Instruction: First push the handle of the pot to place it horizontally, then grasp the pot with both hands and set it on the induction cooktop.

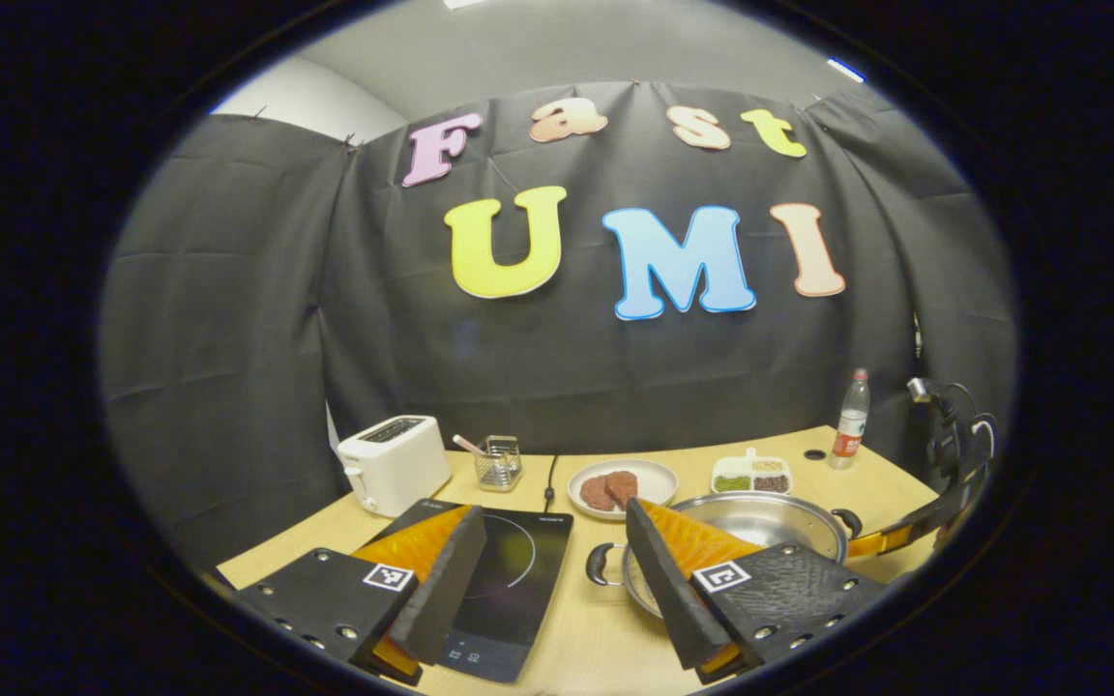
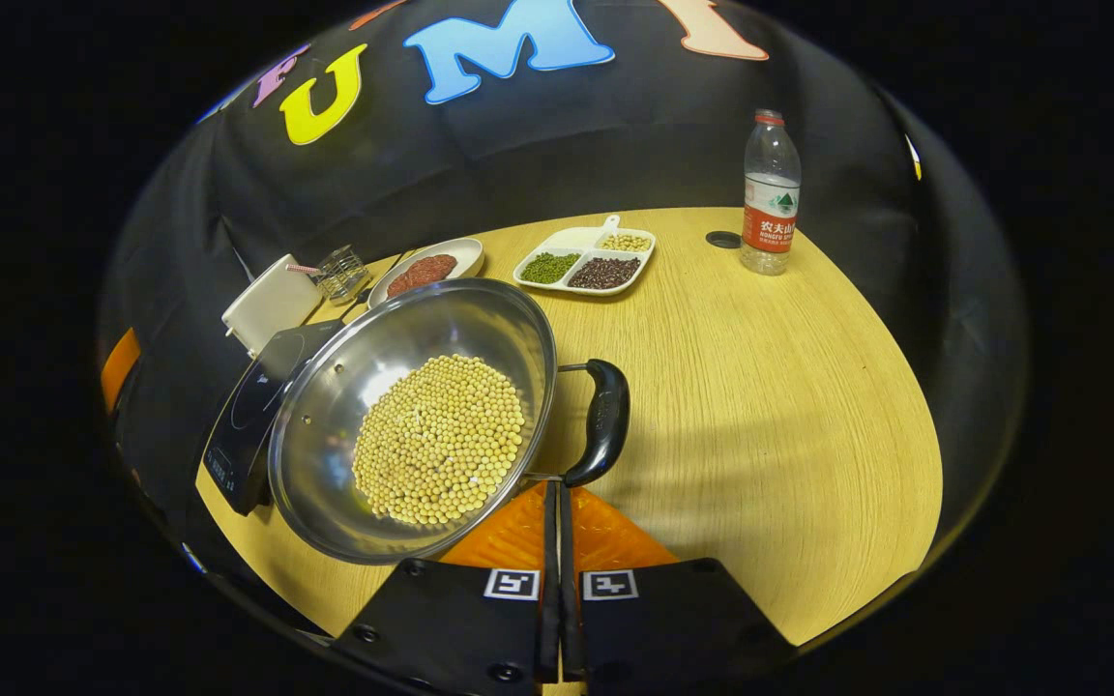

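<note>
Even overhead room light, moderately bright. Soft shadows fall across the wooden table [image 2: 760, 406] in the right gripper view; the steel pot [image 2: 412, 416] carries dull reflections without harsh glare. Focus is sharp centrally; strong fisheye curvature bends and dims both views' edges.

mock kitchen booth: toaster [image 1: 393, 464], cooktop [image 1: 504, 590], draped walls.

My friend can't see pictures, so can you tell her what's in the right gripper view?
A steel pot of yellow beans sits on a wooden table, and the shut right gripper points at its black handle. Behind the pot are a cooktop, a plate, a bean tray and a water bottle.
</note>
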